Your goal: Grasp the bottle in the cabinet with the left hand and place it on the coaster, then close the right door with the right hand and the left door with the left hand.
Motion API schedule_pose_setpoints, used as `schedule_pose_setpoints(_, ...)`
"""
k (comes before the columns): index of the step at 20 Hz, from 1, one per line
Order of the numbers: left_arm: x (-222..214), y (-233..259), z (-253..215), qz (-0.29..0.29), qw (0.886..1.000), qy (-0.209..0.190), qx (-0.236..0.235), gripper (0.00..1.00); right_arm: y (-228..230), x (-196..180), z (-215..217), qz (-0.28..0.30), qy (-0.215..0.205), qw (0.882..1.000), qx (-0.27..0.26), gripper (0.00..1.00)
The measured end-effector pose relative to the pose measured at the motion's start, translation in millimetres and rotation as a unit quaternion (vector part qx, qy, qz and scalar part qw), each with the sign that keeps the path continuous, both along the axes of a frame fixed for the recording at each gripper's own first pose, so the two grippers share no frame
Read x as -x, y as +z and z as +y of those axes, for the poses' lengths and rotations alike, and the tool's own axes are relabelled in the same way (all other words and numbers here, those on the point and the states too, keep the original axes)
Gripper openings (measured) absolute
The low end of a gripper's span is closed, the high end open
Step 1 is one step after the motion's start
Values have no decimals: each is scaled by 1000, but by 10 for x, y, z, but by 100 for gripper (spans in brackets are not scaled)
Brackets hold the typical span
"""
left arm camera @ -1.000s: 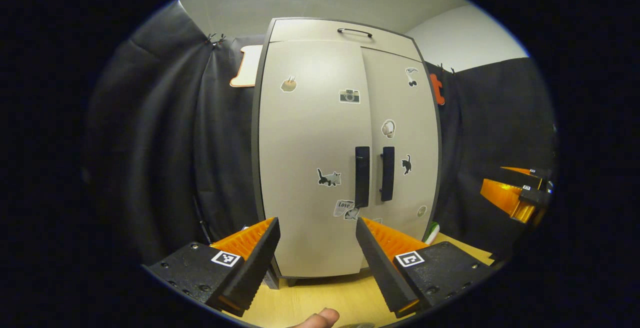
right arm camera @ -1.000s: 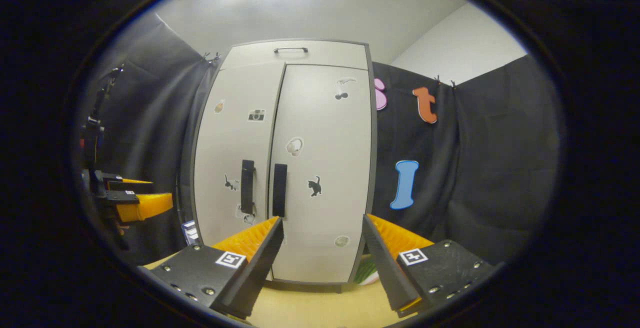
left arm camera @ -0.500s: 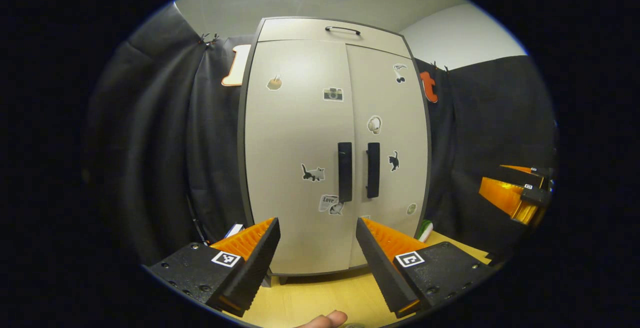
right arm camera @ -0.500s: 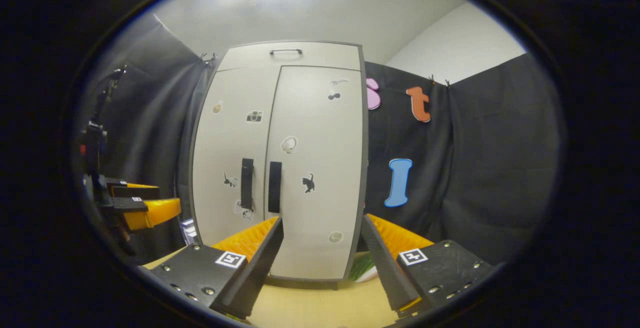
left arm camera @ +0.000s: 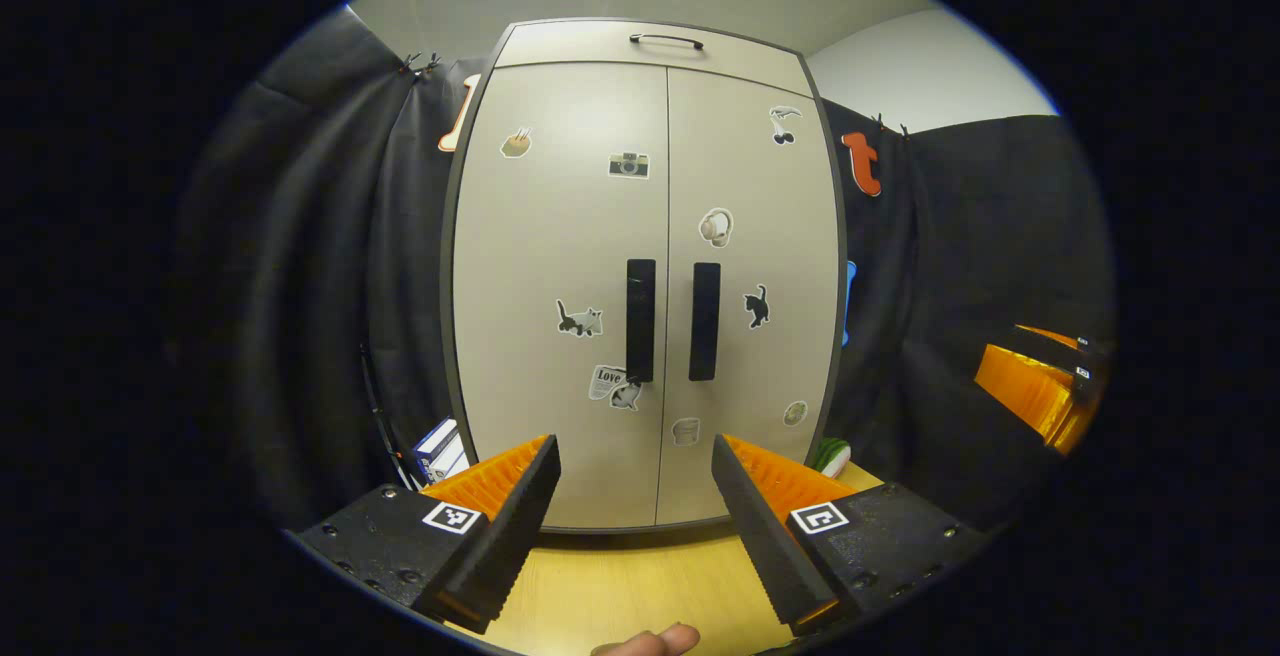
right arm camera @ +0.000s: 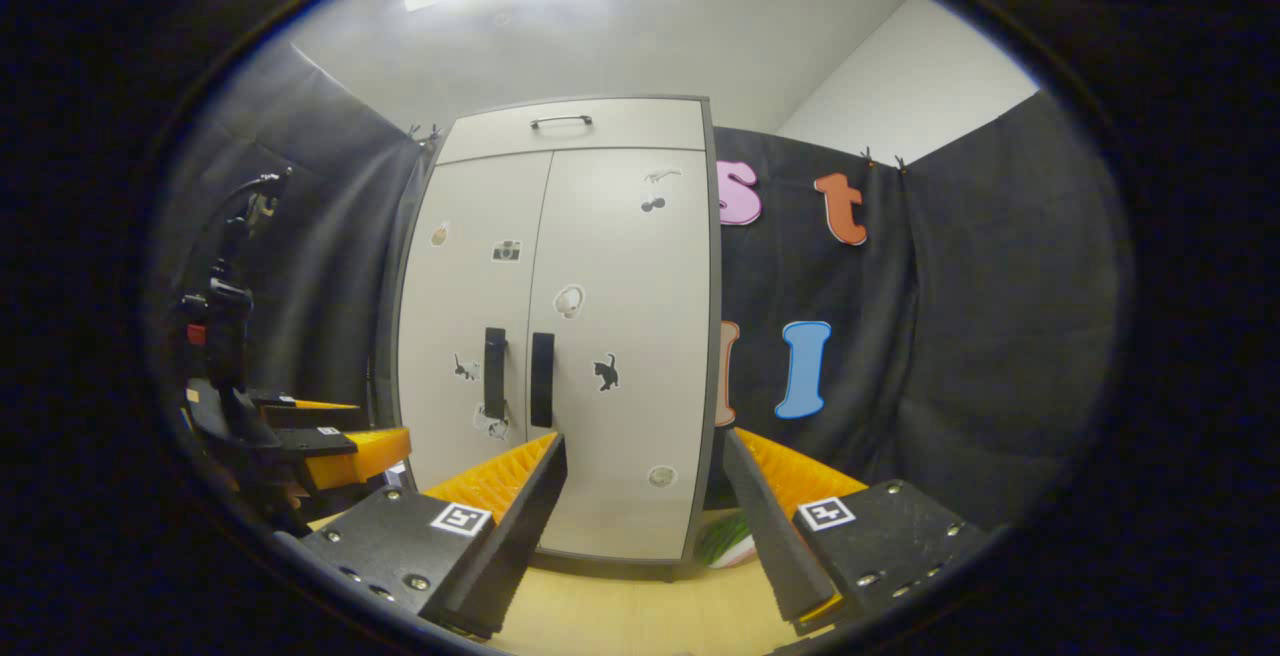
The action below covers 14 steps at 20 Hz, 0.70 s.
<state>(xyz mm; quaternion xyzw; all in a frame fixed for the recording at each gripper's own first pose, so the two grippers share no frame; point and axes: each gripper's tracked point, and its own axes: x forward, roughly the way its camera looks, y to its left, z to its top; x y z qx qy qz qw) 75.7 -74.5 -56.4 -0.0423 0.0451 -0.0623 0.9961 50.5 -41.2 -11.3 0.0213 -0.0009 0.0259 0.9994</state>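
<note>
Evidently both cabinet (left arm camera: pixel 640 266) doors stand shut, their faces flush and their two dark vertical handles side by side at the seam. In the left gripper view the left door (left arm camera: pixel 560 276) occupies the centre toward 9 o'clock and the right door (left arm camera: pixel 750 266) the centre toward 3 o'clock, with the left handle (left arm camera: pixel 640 319) and right handle (left arm camera: pixel 704 320) near the middle. The left gripper (left arm camera: pixel 634 506) is at 6 o'clock, fingers spread wide and holding nothing, well apart from the doors. A person's fingertip (left arm camera: pixel 650 642) shows at the bottom edge. The right gripper (right arm camera: pixel 642 511), at 6 o'clock of the right gripper view, is likewise spread and empty, facing the right door (right arm camera: pixel 620 336) from a distance; the left gripper (right arm camera: pixel 330 441) shows at 8 o'clock there, and the right gripper (left arm camera: pixel 1040 391) at 3 o'clock of the left gripper view. The light wooden surface (left arm camera: pixel 620 576) runs to the cabinet's foot. A small box (left arm camera: pixel 438 450) lies at the cabinet's left foot and a green-and-white object (left arm camera: pixel 830 456) at its right foot. Neither bottle nor coaster can be located in these frames. Judged from the closed doors, the task is either finished or not yet begun; the pictures do not settle which.
</note>
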Motion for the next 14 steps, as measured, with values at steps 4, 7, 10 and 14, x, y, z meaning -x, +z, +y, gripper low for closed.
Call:
schedule_pose_setpoints(4,23,105,-141,-14,1000,16,2,97,-10,-56,-137,2,12,1000,-10,96)
schedule_pose_setpoints(7,40,155,-207,-19,999,26,-7,96,-49,-105,-209,5,19,1000,-15,96)
schedule_pose_setpoints(10,54,186,-250,-19,999,37,-15,94,-34,-156,-233,-1,32,999,-21,96)
schedule_pose_setpoints(14,46,214,-279,-21,998,48,-17,96,-55,-228,-292,0,41,999,-28,96)
